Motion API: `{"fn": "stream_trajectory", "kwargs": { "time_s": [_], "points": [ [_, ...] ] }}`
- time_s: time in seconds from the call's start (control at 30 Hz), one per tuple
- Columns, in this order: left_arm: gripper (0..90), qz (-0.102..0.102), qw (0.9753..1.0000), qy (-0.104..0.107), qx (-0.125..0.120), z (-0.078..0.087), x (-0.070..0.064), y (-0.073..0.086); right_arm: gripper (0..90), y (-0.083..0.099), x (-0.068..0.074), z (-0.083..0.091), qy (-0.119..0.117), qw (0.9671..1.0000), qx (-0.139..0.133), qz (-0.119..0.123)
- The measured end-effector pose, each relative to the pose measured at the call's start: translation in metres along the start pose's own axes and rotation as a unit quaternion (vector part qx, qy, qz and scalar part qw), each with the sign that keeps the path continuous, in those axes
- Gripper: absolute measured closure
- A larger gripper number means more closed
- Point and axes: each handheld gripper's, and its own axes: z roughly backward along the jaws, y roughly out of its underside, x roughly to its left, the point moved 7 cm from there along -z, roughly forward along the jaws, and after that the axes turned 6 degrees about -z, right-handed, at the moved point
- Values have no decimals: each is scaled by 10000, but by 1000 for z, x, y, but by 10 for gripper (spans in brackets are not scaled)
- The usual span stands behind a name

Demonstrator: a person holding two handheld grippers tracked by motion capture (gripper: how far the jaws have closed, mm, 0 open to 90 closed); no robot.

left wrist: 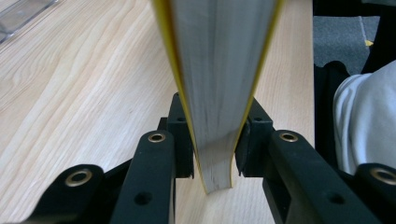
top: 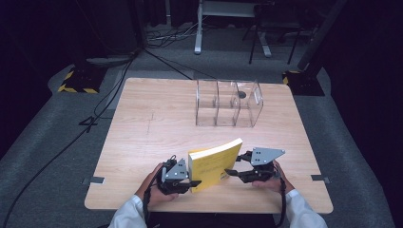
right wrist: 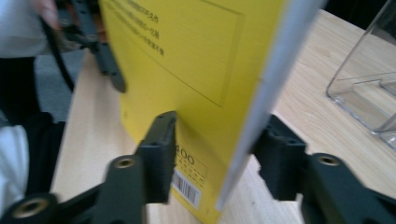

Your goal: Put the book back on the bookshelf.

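Both forearms come in from the near edge of the bench [top: 142, 114], and between them stands a yellow book [top: 214, 164], upright on its lower edge. Its long axis runs from left gripper [top: 177, 176] to right gripper [top: 254, 166]. The left jaws are closed on one end of the book; the right jaws stand on both sides of the other end, seemingly touching it. Behind, well apart, a clear divided holder [top: 228, 102] waits, probably the destination.
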Motion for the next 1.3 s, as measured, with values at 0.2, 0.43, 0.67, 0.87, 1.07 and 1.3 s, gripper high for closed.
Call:
{"fn": "stream_trajectory", "kwargs": {
  "time_s": [0.2, 0.43, 0.67, 0.87, 1.07, 1.3],
  "points": [
    [624, 14, 9995, -265, 168, 1, 9, 12, 669, 8, 19, 14, -410, 9988, -101, 228],
    [595, 32, 9992, -360, 146, -2, 7, 12, 678, 7, 30, 15, -581, 9977, -104, 335],
    [587, -50, 9984, -554, 42, -8, 5, 8, 724, -1, 36, 18, -530, 9971, -198, 505],
    [579, -102, 9973, -733, -22, -23, 7, -2, 739, -2, 37, 28, -281, 9972, -193, 659],
    [590, -86, 9968, -788, -86, -49, 16, -21, 719, 7, 22, 46, -9, 9991, -287, 299],
    [588, -95, 9981, -554, -248, -81, 25, -43, 684, 16, 0, 53, 352, 9989, -315, 11]
  ]
}}
